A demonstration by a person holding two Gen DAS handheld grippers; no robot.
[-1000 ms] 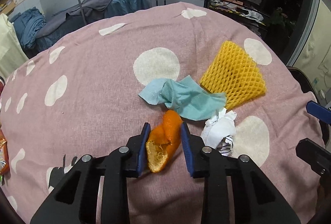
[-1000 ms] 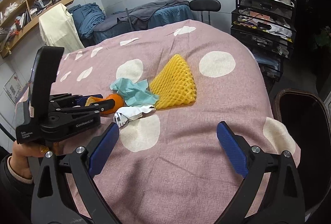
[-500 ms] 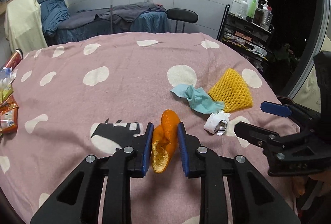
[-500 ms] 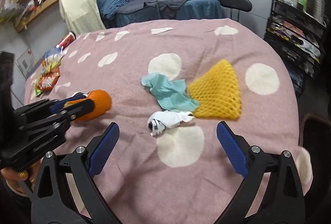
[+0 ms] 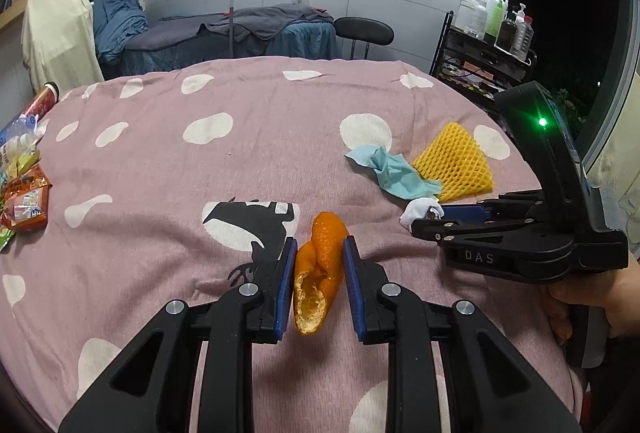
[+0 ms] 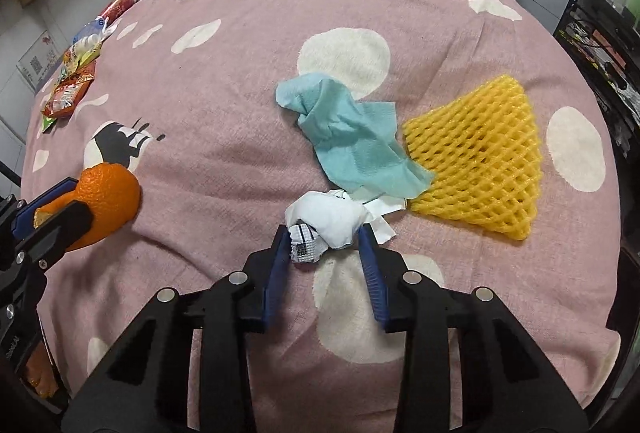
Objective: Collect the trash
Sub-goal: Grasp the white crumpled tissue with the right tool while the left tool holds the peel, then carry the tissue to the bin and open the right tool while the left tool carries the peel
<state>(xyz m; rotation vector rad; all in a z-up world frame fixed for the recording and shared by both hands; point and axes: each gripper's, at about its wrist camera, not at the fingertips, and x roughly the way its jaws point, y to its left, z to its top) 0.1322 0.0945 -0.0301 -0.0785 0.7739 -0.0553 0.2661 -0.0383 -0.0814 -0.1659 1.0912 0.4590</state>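
My left gripper [image 5: 319,246] is shut on a curled orange peel [image 5: 320,265], held a little above the pink spotted cover [image 5: 160,169]. In the right wrist view the same peel [image 6: 106,199] shows at the far left. My right gripper [image 6: 324,233] points down at a crumpled white paper [image 6: 332,217]. Its jaws are closing, the paper sits between them, and both blue pads touch it. A teal tissue [image 6: 352,141] lies just beyond the paper. A yellow foam net [image 6: 476,161] lies to the right of the tissue.
Snack packets [image 5: 24,197] and a red tube [image 5: 42,99] lie at the cover's left edge. A black rack with bottles [image 5: 492,33] and a stool [image 5: 364,29] stand behind on the right. A person's hand [image 5: 592,297] holds the right gripper's handle.
The right gripper came down over the white paper and its jaws went from wide apart to narrow around it. The left gripper drew back from the trash pile with the peel.
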